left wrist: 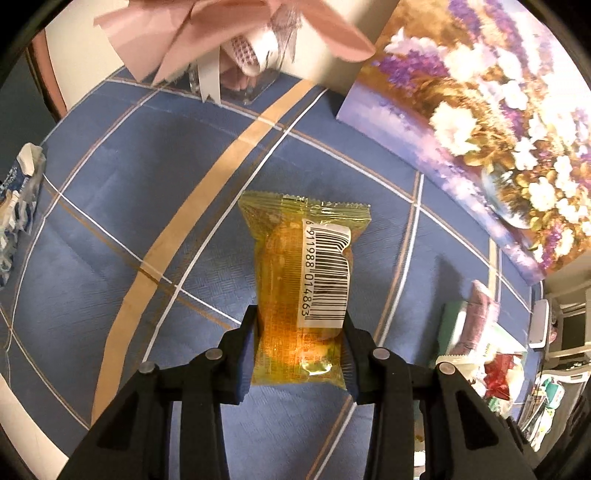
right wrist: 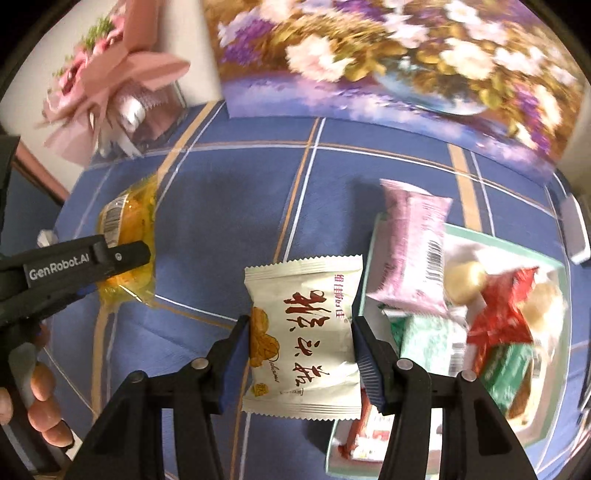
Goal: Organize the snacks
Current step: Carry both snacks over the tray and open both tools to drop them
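**Yellow and white packets held over blue check cloth**

Blue cloth [left wrist: 110, 206] with tan and white lines is seen covering the table in both wrist views.

Left wrist view, left to right: a blue-and-white wrapper [left wrist: 16, 214] is noted at the far left edge. A pink bouquet [left wrist: 221, 33] is seen at the top, at the far side of the cloth. At centre, a yellow transparent packet [left wrist: 295, 288], barcode side up, is pinched near its lower end by the left gripper [left wrist: 300, 328], both pads pressed against its sides. A flower painting [left wrist: 480, 122] is propped at upper right. Blurred snacks in a tray are glimpsed at lower right.

Right wrist view, left to right: the left gripper [right wrist: 122, 258], marked GenRobot.AI, is seen from the side with the yellow transparent packet [right wrist: 125, 229] clamped in it. Fingers of the person's hand [right wrist: 40, 391] are visible on its handle. At centre, a white packet [right wrist: 306, 339] with red characters is pinched across its width by the right gripper [right wrist: 301, 339]. A green-rimmed tray [right wrist: 517, 243] is set just beside it on the right. A pink packet [right wrist: 413, 251] is leaned on the tray's near-left edge. Red [right wrist: 502, 314] and green [right wrist: 428, 339] packets are heaped inside it, blurred.
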A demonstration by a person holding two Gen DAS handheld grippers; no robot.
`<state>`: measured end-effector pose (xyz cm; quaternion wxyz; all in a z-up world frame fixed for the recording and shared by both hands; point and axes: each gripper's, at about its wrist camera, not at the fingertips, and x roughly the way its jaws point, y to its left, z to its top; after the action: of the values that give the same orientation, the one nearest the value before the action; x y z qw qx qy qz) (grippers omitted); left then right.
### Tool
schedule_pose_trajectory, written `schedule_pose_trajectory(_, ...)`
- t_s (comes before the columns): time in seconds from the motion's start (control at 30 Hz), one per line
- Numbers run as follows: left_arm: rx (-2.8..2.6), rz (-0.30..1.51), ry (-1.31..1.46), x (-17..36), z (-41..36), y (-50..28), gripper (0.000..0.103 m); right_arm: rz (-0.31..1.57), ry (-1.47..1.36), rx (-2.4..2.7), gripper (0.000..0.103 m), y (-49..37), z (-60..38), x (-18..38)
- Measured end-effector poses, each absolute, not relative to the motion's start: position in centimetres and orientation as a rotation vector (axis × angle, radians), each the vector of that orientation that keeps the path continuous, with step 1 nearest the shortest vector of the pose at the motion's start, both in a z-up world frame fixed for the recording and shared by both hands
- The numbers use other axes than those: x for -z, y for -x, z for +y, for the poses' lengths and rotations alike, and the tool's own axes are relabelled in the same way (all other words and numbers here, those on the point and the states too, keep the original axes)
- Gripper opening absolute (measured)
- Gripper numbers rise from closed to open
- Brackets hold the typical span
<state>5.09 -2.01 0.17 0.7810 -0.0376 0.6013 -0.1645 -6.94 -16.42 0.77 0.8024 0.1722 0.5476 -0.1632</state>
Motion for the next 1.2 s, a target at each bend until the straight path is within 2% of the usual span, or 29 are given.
schedule_pose_trajectory(0.57,0.473,1.138,-0.048,-6.3,-6.1,1.8,0.041,1.078,-0.533,0.522,0.057,14.7,-19.8,-3.0)
schedule_pose_trajectory(0.9,0.631,1.112,-0.195,-7.1,-12.3,7.1,0.041,0.993,-0.644,0.709,0.057,21.3,-26.6,-4.4)
schedule_pose_trajectory(1.2,0.739,1.16,-0.278,-5.6,-16.8,11.1,0.041,0.949,-0.751,0.834,0.057,26.4,-31.1,-4.3)
